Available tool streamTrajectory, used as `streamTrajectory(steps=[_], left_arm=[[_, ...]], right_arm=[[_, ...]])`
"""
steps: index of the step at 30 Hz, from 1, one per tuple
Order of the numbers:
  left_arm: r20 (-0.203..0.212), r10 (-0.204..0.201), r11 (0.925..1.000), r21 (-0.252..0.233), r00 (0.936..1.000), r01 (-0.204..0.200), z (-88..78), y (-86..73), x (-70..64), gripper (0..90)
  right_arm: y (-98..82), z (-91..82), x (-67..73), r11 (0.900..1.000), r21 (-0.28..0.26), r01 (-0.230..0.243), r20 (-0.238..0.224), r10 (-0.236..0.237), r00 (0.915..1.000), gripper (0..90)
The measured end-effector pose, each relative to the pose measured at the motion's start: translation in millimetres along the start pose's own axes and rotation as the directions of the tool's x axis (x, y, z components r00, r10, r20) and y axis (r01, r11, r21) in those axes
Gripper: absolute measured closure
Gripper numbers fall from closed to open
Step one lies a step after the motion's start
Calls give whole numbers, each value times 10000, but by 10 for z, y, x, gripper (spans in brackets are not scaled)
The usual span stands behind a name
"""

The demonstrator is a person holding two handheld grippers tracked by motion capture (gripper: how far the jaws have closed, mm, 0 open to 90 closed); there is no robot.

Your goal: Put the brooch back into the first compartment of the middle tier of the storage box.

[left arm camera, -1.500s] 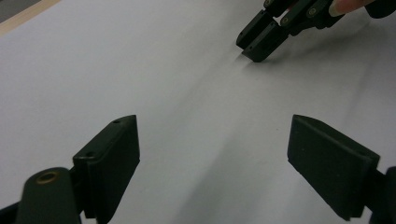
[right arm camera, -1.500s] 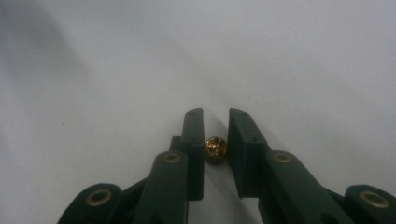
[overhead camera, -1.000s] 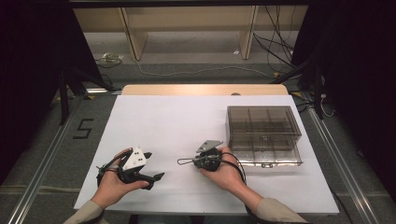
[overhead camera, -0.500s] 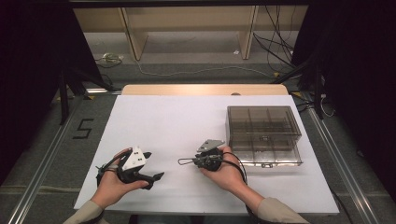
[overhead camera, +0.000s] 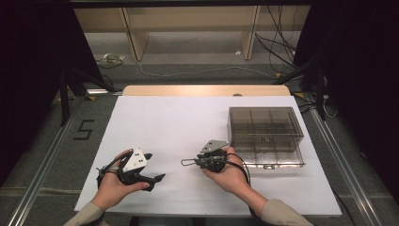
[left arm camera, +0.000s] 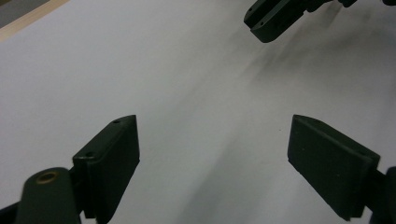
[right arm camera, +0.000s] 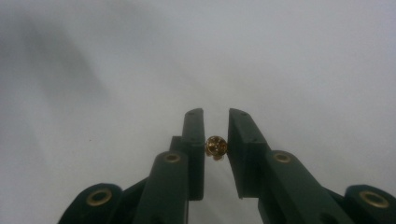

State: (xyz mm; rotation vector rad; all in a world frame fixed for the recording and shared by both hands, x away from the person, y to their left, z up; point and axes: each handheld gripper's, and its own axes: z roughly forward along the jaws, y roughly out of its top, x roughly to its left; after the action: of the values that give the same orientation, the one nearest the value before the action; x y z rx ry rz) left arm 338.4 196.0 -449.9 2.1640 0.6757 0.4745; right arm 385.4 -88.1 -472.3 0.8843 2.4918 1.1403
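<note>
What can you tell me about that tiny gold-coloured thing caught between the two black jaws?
The small gold piece looks like shiny metal, roundish with a bumpy, faceted face, perhaps a screw head or stud; what it is exactly cannot be told. It sits pinched between the two black pads of the right gripper, a little way back from their tips, and each pad presses on one side of it. It hangs above the white table sheet and nothing else touches it.

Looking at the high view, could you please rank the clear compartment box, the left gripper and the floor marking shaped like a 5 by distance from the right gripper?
From the right gripper:
1. Clear compartment box, just beside it on the table's right.
2. Left gripper, across the white sheet to its left.
3. Floor marking shaped like a 5, off the table at far left.
</note>
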Motion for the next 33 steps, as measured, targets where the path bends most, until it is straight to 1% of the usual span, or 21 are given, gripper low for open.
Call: streamTrajectory(steps=[14, 32, 33], left_arm=[[-37, 17, 10000, 0, 10000, -17, -3, -1, 1, 169], [-47, -31, 10000, -29, 10000, 30, -1, 1, 2, 169], [-46, -30, 10000, -34, 10000, 30, 0, 0, 2, 169]], right_arm=[[22, -139, -22, 9988, -482, -98, 18, 99, 9999, 779], [11, -292, -38, 9962, -866, -47, 97, 56, 9999, 779], [10, -299, -36, 9963, -856, -97, 83, 104, 9999, 779]])
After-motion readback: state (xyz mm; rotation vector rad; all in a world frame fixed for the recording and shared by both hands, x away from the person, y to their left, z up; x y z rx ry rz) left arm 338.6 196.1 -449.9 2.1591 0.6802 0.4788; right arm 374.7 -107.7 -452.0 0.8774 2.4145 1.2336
